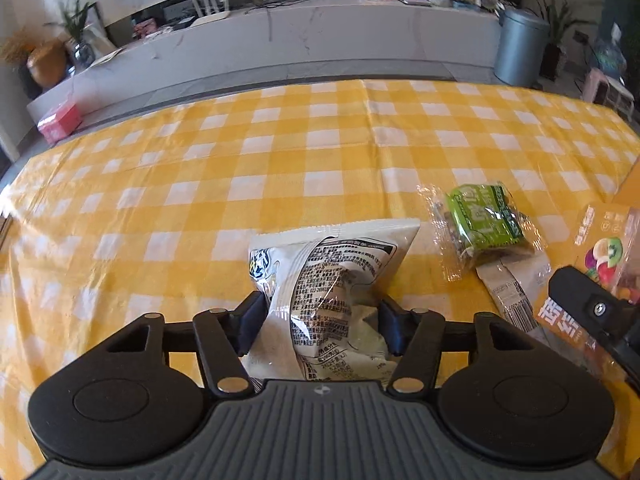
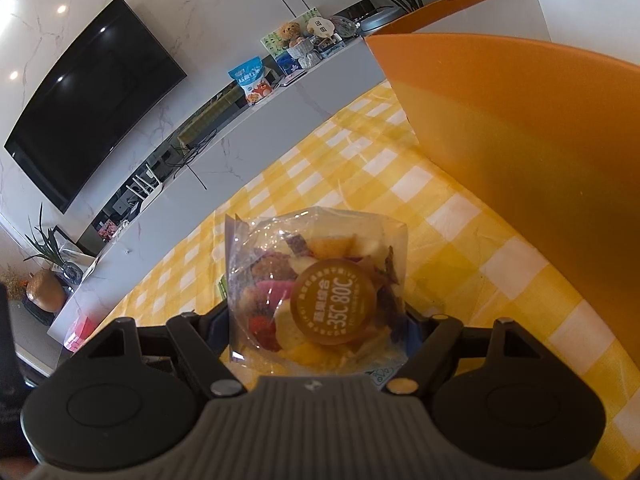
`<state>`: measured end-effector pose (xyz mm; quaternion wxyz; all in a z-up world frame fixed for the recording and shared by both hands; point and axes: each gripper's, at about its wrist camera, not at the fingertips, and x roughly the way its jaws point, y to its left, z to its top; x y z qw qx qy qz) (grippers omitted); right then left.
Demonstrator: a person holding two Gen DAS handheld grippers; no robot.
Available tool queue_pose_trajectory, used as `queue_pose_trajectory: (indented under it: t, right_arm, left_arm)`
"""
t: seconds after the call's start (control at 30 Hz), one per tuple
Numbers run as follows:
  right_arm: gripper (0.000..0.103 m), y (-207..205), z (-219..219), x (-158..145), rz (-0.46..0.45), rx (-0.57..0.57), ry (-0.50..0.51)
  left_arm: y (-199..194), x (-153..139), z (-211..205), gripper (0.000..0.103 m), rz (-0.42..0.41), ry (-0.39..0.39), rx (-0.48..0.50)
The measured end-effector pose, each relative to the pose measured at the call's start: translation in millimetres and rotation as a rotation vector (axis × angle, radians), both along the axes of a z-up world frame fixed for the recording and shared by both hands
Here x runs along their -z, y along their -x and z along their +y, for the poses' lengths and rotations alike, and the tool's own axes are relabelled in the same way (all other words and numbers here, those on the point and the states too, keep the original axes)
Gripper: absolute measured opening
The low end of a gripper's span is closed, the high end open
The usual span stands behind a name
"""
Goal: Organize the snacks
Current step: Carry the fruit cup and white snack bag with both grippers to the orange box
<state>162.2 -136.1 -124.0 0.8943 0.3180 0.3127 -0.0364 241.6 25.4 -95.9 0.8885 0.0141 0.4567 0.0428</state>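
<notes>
Nearest your left gripper (image 1: 320, 320), its pads pinch the white snack bag (image 1: 332, 280), which rests on the yellow checked tablecloth (image 1: 200, 168). A green packet (image 1: 484, 220) lies just right of it. Your right gripper (image 2: 318, 320) grips a clear dried-fruit bag (image 2: 316, 280), lifted beside the orange box (image 2: 520, 120); its inside is hidden. Behind, a TV (image 2: 92, 100) hangs above a white console (image 1: 280, 32).

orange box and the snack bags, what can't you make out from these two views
- Orange box: right wrist view shows only its outer walls; the inside is hidden and the frame edge cuts it off.
- White bag: left wrist view, its lower end is hidden behind the left tongs.
- Fruit bag: right wrist view, its bottom sits behind the right tongs.
- Green packet: print too blurred to read.
</notes>
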Motion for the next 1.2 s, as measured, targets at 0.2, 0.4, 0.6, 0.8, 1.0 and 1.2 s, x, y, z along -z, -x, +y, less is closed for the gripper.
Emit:
queue_pose_trajectory:
  t: [0.2,0.4,0.6,0.8,1.0,1.2]
  right_arm:
    - [0.077,3,-2,-3,-0.007,-0.009,-0.008]
    - [0.077,6,1,-5,-0.016,-0.026,-0.012]
    - [0.077,11,4,-14,-0.031,-0.065,-0.001]
    - [0.077,23,-1,-35,-0.081,-0.090,-0.001]
    - [0.077,39,-9,-67,-0.153,-0.113,-0.016]
    - [0.077,62,-26,-102,-0.233,-0.124,0.016]
  left_arm:
    - [17,-21,13,0.064,-0.039,0.062,-0.026]
    - [37,-51,14,0.064,-0.106,0.082,0.005]
    - [58,-79,15,0.064,-0.176,0.138,0.004]
    - [77,-102,16,0.064,-0.250,0.171,0.001]
    - [96,-124,18,0.064,-0.328,0.256,0.008]
    - [110,-137,9,0.064,-0.359,0.372,0.074]
